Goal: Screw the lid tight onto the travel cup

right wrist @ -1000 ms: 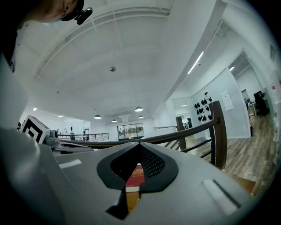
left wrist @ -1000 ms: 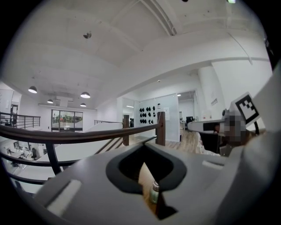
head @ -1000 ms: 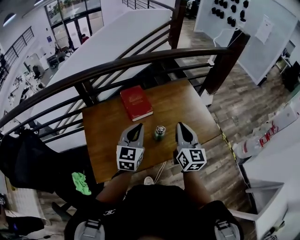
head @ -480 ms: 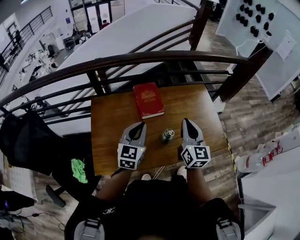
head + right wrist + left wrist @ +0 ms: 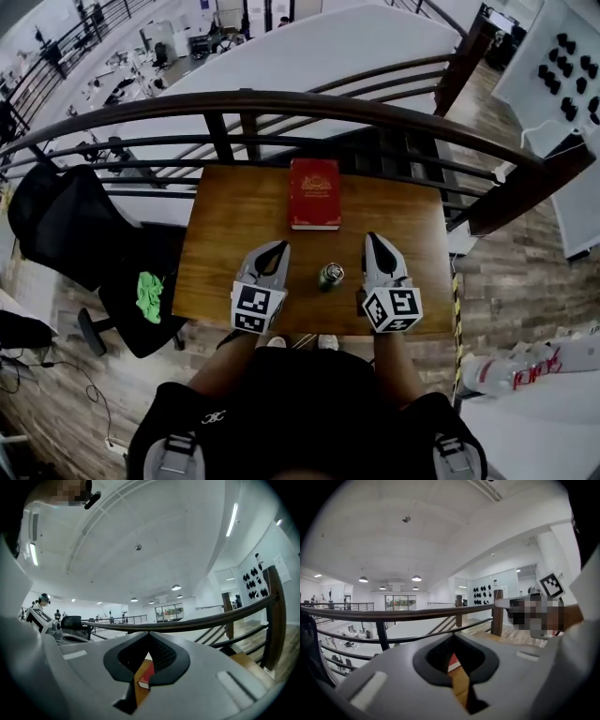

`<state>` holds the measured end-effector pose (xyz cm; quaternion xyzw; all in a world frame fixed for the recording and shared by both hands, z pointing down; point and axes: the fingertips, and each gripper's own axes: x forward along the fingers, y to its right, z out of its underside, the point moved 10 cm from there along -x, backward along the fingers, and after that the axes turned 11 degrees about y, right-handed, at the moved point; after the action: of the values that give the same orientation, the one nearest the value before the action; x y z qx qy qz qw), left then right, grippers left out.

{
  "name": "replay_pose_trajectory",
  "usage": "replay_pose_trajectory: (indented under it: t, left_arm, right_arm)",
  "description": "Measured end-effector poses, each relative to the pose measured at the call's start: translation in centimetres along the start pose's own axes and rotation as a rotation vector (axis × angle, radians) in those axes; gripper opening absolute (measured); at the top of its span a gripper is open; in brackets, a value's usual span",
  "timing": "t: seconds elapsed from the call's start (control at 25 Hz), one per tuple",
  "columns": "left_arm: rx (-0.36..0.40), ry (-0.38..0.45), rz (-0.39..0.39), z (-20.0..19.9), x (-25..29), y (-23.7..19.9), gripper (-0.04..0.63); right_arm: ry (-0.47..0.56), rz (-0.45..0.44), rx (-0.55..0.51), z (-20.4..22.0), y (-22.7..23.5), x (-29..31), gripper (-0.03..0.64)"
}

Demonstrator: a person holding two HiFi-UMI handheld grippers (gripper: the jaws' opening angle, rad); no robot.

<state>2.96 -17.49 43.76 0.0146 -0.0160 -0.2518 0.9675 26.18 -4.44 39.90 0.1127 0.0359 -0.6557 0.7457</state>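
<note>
A small green travel cup (image 5: 330, 276) with a silver lid on top stands upright on the wooden table (image 5: 225, 225), near its front edge. My left gripper (image 5: 279, 247) hangs to the cup's left, shut and empty, its tip apart from the cup. To the cup's right my right gripper (image 5: 373, 238) is shut as well, holding nothing. The cup sits between the two without touching either. In the left gripper view the left gripper (image 5: 452, 637) shows closed jaws over bare wood. The right gripper (image 5: 149, 634) has its jaws closed, with the red book (image 5: 145, 676) seen through the gap.
A red book (image 5: 314, 192) lies at the table's far edge. A dark curved railing (image 5: 281, 103) runs just behind the table, with a drop to a lower floor beyond. A black office chair (image 5: 66, 234) with a green cloth (image 5: 148, 291) stands to the left.
The head view has swung, so the table now lies squarer in the picture. Both grippers stay on either side of the cup, still shut. The cup has not moved on the table.
</note>
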Motion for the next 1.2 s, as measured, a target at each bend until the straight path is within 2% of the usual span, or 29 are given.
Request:
replay_pose_trajectory:
  t: [0.28,0.44,0.48,0.56,0.64,0.68,0.72,0.96,1.2]
  left_arm:
    - [-0.009,-0.05,-0.12,1.8,-0.4,2.3,0.051]
    - [-0.035,-0.024,-0.139,3.0,-1.3,2.4,0.056]
    - [-0.037,-0.016,-0.142,3.1,-1.6,2.5,0.059]
    - [-0.036,-0.009,-0.142,3.0,-2.1,2.8,0.096]
    - [-0.041,-0.023,-0.139,3.6,-2.8,3.0,0.188]
    - [-0.046,-0.036,-0.137,4.1,-3.1,3.0,0.195]
    - [-0.047,-0.047,-0.131,4.6,-3.4,3.0,0.231]
    - [-0.03,-0.093,-0.032,7.2,-3.3,5.6,0.28]
    - [-0.026,-0.161,0.085,10.6,-1.7,9.0,0.324]
  right_arm:
    - [-0.04,-0.147,0.046,0.9,3.3,1.2,0.002]
    - [0.011,-0.278,0.078,1.1,4.1,1.9,0.002]
    - [0.026,-0.322,0.088,1.0,4.1,2.1,0.031]
    - [0.042,-0.406,0.093,0.6,4.2,2.4,0.087]
    - [0.038,-0.489,0.085,0.3,4.3,2.6,0.117]
    - [0.031,-0.53,0.08,0.4,4.2,2.8,0.136]
    - [0.02,-0.572,0.075,0.5,4.2,3.0,0.147]
    - [-0.096,-0.781,0.038,3.0,3.6,2.9,0.17]
    - [-0.181,-0.899,0.053,6.0,3.2,2.2,0.17]
